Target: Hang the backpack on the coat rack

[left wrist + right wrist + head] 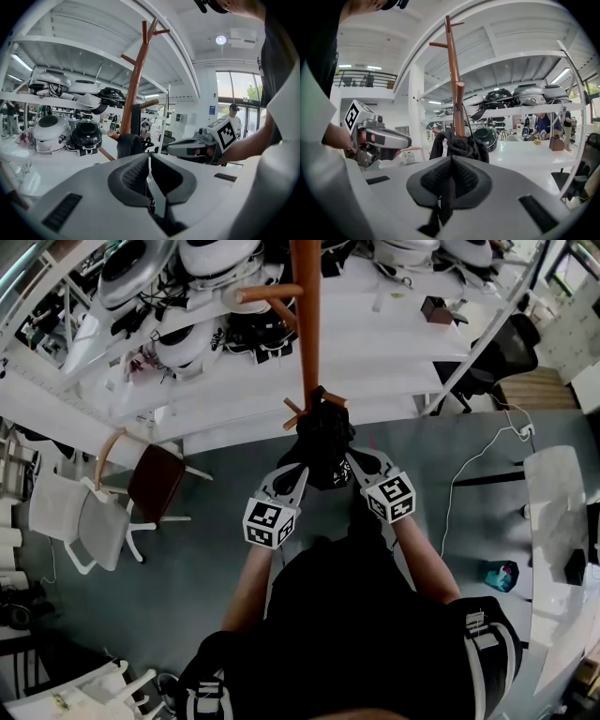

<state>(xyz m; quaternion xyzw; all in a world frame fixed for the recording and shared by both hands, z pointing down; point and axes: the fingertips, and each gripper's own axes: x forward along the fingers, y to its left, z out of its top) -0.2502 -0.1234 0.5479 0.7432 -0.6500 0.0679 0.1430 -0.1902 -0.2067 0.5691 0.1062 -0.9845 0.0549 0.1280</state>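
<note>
First, my left gripper [149, 158]: jaws fully closed, pinching a thin black strap [149, 199] that ran down between the pads. Second, my right gripper [451, 159]: jaws likewise fully closed, on a second black strap [446, 197]. I held the two grippers side by side, their tips converging on the load. Backpack [324, 439]: black, bunched up, pressed against the pole of the coat rack [307, 324] at its lower pegs. Whether it rested on a peg I could not tell. Coat rack: brown wood, upright, beside the white shelves [234, 395]. Shelves: stocked with white and black helmets [86, 135]. Chair [155, 479]: brown seat, on the grey floor [216, 549] to my left.
</note>
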